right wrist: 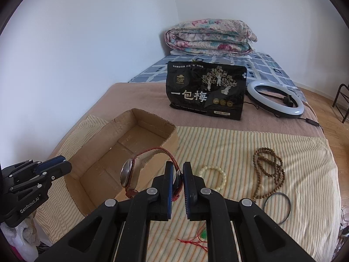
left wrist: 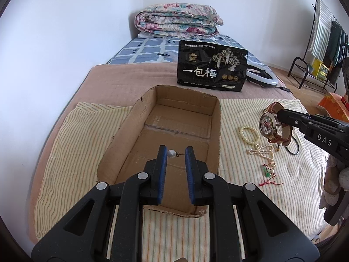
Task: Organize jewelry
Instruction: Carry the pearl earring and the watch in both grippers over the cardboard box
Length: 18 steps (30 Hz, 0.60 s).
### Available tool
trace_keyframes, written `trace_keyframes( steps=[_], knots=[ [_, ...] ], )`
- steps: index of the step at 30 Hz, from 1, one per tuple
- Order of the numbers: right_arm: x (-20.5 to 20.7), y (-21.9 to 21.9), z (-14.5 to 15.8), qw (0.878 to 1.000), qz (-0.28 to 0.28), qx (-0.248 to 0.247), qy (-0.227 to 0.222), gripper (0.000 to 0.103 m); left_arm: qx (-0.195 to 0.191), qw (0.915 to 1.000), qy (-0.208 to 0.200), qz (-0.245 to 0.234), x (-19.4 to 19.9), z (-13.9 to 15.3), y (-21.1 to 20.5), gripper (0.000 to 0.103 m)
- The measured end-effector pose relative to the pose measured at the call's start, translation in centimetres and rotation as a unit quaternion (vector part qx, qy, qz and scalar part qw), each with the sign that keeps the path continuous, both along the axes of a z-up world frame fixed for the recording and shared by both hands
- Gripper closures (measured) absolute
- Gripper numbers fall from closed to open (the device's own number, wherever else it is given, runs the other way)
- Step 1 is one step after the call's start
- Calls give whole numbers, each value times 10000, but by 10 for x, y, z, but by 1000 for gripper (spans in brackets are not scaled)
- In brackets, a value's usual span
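Observation:
An open cardboard box (left wrist: 128, 126) lies on a striped cloth on the bed. My left gripper (left wrist: 176, 154) hovers over the box's near end, shut on a pearl earring (left wrist: 171, 153) whose pin spans the pads. To the right of the box, my right gripper (right wrist: 177, 170) is shut on the red woven strap of a wristwatch (right wrist: 127, 174), held above the cloth by the box's right wall (right wrist: 104, 135). The left wrist view also shows the watch (left wrist: 267, 124) in the right gripper (left wrist: 281, 114). On the cloth lie a cream bead bracelet (right wrist: 214, 178), a pearl necklace (left wrist: 262, 150), a green pendant on red cord (left wrist: 268, 173), brown beads (right wrist: 269, 170) and a dark bangle (right wrist: 277, 207).
A black snack bag (left wrist: 212, 69) stands behind the box. A ring light (right wrist: 274, 98) lies at the back right with its cable trailing. A folded floral quilt (left wrist: 178, 20) sits at the head of the bed. A wall runs along the left, and a clothes rack (left wrist: 322, 43) stands far right.

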State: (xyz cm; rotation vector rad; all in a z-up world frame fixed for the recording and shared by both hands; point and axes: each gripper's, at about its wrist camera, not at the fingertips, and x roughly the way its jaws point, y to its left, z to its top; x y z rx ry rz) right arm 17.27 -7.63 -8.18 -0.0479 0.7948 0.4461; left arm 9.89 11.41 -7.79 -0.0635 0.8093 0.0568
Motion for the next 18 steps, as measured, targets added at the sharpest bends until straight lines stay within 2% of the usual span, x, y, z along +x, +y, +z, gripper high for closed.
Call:
trace_keyframes(
  steps=[9, 18],
  knots=[
    [24, 49, -20, 9997, 233, -9, 75, 97, -79, 9992, 147, 351, 7, -12, 33, 87],
    [43, 73, -40, 9994, 290, 12, 208, 97, -86, 9986, 307, 429, 12, -26, 41, 87]
  ],
)
